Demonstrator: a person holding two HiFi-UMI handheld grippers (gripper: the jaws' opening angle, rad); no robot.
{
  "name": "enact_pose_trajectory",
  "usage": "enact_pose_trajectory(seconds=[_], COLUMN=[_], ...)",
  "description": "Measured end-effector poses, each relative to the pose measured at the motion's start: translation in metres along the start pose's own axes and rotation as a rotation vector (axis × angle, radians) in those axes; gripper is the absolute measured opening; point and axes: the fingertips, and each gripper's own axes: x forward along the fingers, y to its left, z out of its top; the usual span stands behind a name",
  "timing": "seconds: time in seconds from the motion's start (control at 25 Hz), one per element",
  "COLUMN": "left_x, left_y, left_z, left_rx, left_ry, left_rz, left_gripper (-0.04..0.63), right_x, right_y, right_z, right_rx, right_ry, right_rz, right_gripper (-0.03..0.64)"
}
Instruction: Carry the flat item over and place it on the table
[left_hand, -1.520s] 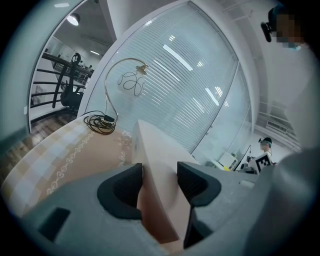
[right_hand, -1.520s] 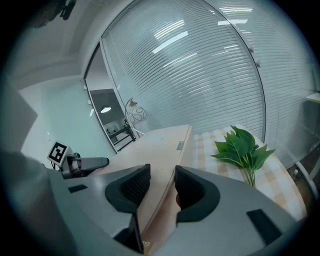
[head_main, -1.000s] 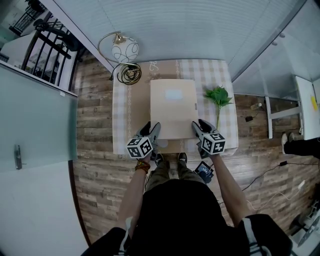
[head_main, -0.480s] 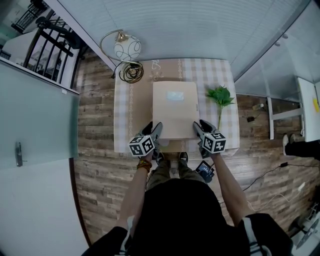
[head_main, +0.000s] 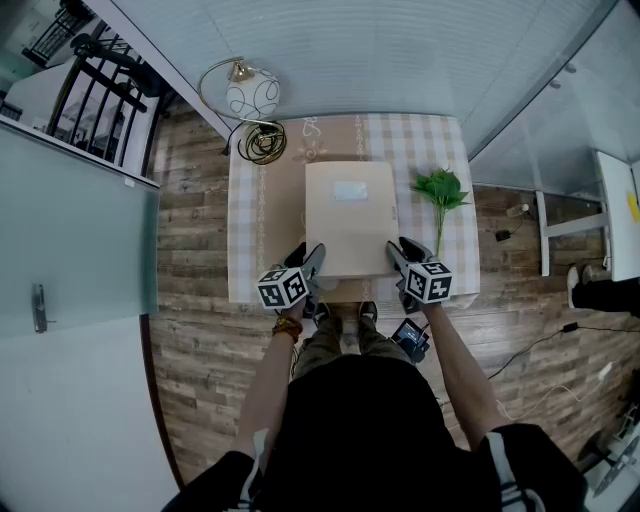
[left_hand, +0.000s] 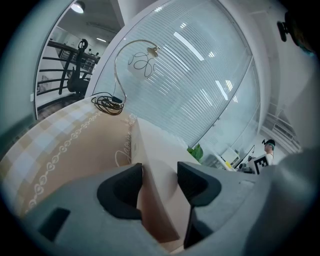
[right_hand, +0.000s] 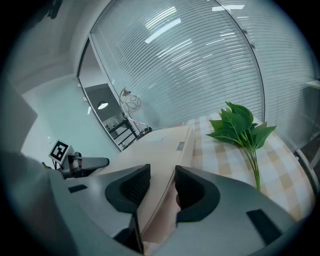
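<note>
At the far left corner of the table with its beige-and-white checked cloth (head_main: 246, 235) stands a white globe lamp on a curved brass stem (head_main: 250, 98), with a coiled black cable (head_main: 262, 145) at its foot.

Nearer the person, the left gripper (head_main: 309, 262) (left_hand: 160, 175) is clamped on the near left corner of the flat beige cardboard box (head_main: 349, 215) (left_hand: 152, 150). The box's edge sits between the dark pads, one jaw on either face.

The box stretches away from the person down the middle of the tabletop, over the plain tan strip of the cloth, its near end close to the table's front edge. From the left gripper view that near end looks tipped up; I cannot tell whether the far end touches the cloth.

The right gripper (head_main: 399, 256) (right_hand: 162, 185) grips the near right corner of the box (right_hand: 167, 142) the same way, its jaws closed on the edge.

Just to the right of the box lies a green leafy sprig (head_main: 440, 190) (right_hand: 240, 125), its stem pointing back towards the person and clear of the cardboard.
</note>
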Motion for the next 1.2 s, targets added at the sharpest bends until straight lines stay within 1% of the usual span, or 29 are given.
enact_pose_trajectory(seconds=[0.24,0.56,1.0,1.2], left_x=[0.001,-0.001,0.002,0.003], left_y=[0.003,0.006,0.015,0.018], left_z=[-0.006,-0.017,-0.049,-0.054], left_rx=[0.003,0.03,0.019,0.034], left_ry=[0.033,0.066,0.157,0.182], left_rz=[-0.001,0.001,0.018,0.026], left_gripper=[0.229,0.229,0.229,0.229], right_x=[0.001,0.002,0.001,0.004], right_y=[0.0,-0.001,-0.007,-0.008], right_z=[-0.006,-0.018,-0.038,-0.047], right_rx=[-0.004,-0.018,-0.035,-0.035], right_ry=[0.014,0.039,0.077,0.099], right_rz=[-0.002,-0.007,-0.025,-0.027], right_gripper=[0.141,0.14,0.138,0.135])
